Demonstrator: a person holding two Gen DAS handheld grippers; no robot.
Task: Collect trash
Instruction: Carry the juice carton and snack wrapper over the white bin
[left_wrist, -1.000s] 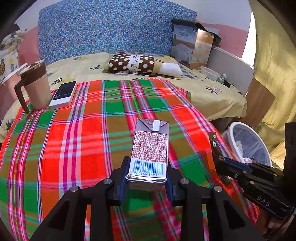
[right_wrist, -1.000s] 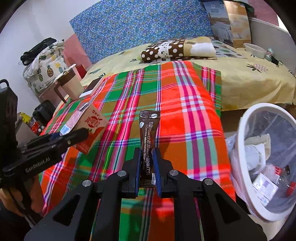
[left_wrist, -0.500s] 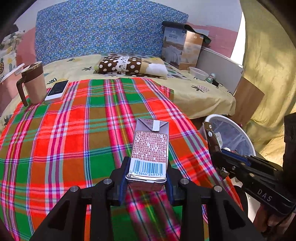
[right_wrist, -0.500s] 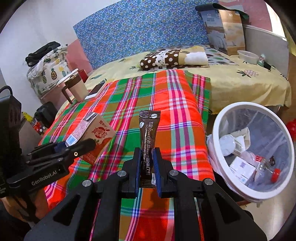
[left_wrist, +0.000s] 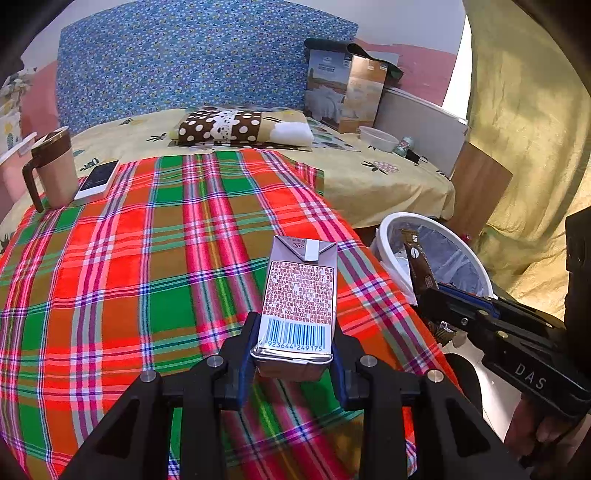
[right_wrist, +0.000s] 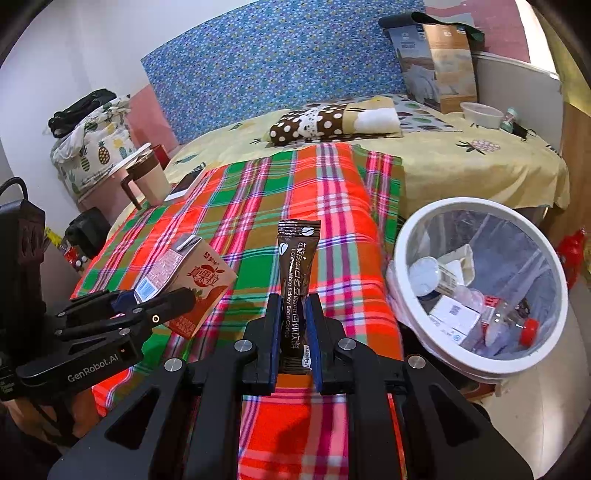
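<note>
My left gripper (left_wrist: 293, 354) is shut on a small drink carton (left_wrist: 300, 295), barcode end toward the camera, held above the plaid blanket (left_wrist: 147, 280). From the right wrist view the same carton (right_wrist: 192, 280) shows its orange side in that gripper (right_wrist: 162, 302). A brown coffee stick sachet (right_wrist: 295, 280) stands upright between the pads of my right gripper (right_wrist: 294, 328), which is shut on it. The right gripper (left_wrist: 436, 295) with the sachet (left_wrist: 417, 258) hangs just in front of the white bin (left_wrist: 476, 258). That lined bin (right_wrist: 402, 243) sits beside the bed's right edge with trash inside.
A brown mug (left_wrist: 55, 170) and a phone (left_wrist: 98, 177) rest at the blanket's far left corner. A dotted pillow (left_wrist: 236, 127), a cardboard box (left_wrist: 347, 94) and a bowl (left_wrist: 378, 137) lie further back on the yellow sheet. A yellow curtain (left_wrist: 528, 129) hangs at right.
Both grippers have moved right toward the bin, each keeping its grip. The bin has come further into both views and the mug has slid left.
</note>
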